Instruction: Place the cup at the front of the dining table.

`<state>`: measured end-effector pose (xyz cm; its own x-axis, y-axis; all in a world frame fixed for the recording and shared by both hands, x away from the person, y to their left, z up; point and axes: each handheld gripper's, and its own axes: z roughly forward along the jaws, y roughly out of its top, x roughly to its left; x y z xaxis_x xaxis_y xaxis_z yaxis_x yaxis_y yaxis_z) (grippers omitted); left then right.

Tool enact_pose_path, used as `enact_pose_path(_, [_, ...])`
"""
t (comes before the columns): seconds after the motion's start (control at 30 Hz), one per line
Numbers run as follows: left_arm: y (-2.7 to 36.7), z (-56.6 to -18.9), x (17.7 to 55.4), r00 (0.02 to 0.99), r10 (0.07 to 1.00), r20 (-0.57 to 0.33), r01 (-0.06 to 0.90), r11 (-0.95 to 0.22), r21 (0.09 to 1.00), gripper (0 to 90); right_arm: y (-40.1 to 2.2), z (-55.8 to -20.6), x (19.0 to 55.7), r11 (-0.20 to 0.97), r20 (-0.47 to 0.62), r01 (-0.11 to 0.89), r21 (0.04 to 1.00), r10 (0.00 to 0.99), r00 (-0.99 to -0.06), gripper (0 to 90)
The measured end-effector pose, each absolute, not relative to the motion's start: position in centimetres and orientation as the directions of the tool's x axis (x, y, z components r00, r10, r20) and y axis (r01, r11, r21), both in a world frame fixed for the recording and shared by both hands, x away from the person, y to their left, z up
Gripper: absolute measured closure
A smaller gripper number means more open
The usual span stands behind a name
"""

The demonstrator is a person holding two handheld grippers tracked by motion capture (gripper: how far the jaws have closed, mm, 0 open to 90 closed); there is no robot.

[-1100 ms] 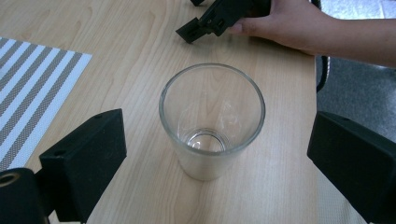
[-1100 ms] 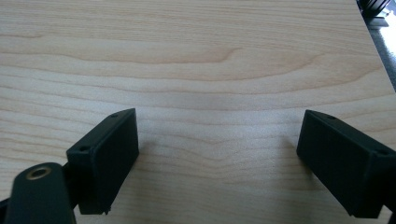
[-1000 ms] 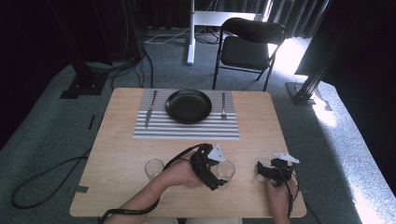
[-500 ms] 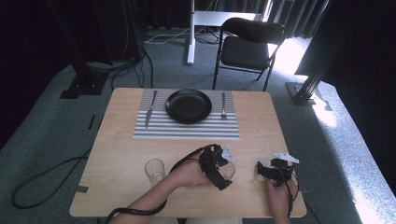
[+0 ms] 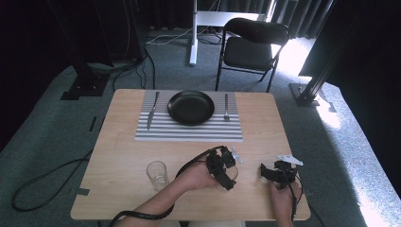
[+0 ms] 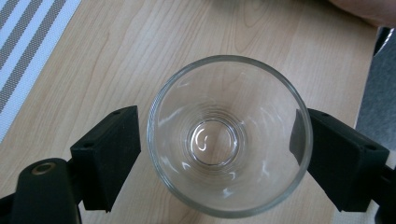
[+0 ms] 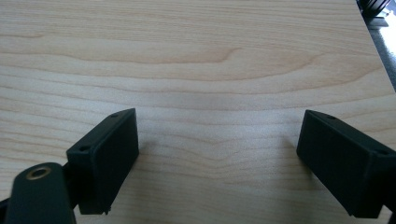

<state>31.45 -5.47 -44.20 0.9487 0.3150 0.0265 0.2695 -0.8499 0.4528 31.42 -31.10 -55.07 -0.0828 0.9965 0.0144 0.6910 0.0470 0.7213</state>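
A clear empty glass [image 6: 229, 135] stands upright on the wooden table [image 6: 154, 42], seen from above between the jaws of my left gripper [image 6: 217, 140]. The jaws have just been closing. The right pad [image 6: 336, 158] meets the rim, while a sliver of table shows between the left pad [image 6: 112, 154] and the glass. In the high view the left gripper [image 5: 226, 168] hangs over this glass near the table's front. A second empty glass [image 5: 157, 174] stands to its left. My right gripper [image 5: 270, 174] rests at the front right, open over bare wood [image 7: 217, 140].
A striped placemat [image 5: 189, 132] at the far side carries a black plate [image 5: 191, 107], with a knife [image 5: 152, 111] on its left and a fork [image 5: 226, 108] on its right. Behind the table stands a black chair [image 5: 250, 45]. Cables lie on the floor at the left [image 5: 47, 177].
My left hand has moved right, away from the left glass, and now straddles the right glass. The right hand has not moved.
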Motion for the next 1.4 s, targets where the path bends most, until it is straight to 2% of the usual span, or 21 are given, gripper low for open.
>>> enact_pose_path(0.07, [-5.7,-44.4,31.4,0.948,0.317,0.026,0.273,-0.854,0.444,19.6,-31.1,-55.1,31.4,0.047,0.015,0.691,0.721,0.996,-0.083,12.2])
enact_pose_path(0.2, [-5.9,-44.7,31.4,0.947,0.321,0.022,0.280,-0.858,0.430,20.7,-31.1,-55.1,31.4,0.047,0.014,0.691,0.721,0.996,-0.083,12.2])
enact_pose_path(0.3, [-6.0,-44.7,31.6,0.942,0.336,0.014,0.297,-0.851,0.432,27.7,-31.1,-55.1,31.4,0.047,0.014,0.691,0.721,0.996,-0.083,12.1])
enact_pose_path(1.1, [-6.0,-44.1,31.9,0.952,0.306,0.026,0.261,-0.852,0.454,28.5,-31.1,-55.1,31.4,0.047,0.015,0.691,0.721,0.996,-0.082,12.2])
enact_pose_path(1.4, [-5.5,-43.4,33.0,0.937,0.348,0.009,0.301,-0.823,0.482,28.5,-31.1,-55.1,31.4,0.047,0.014,0.692,0.720,0.996,-0.083,12.2])
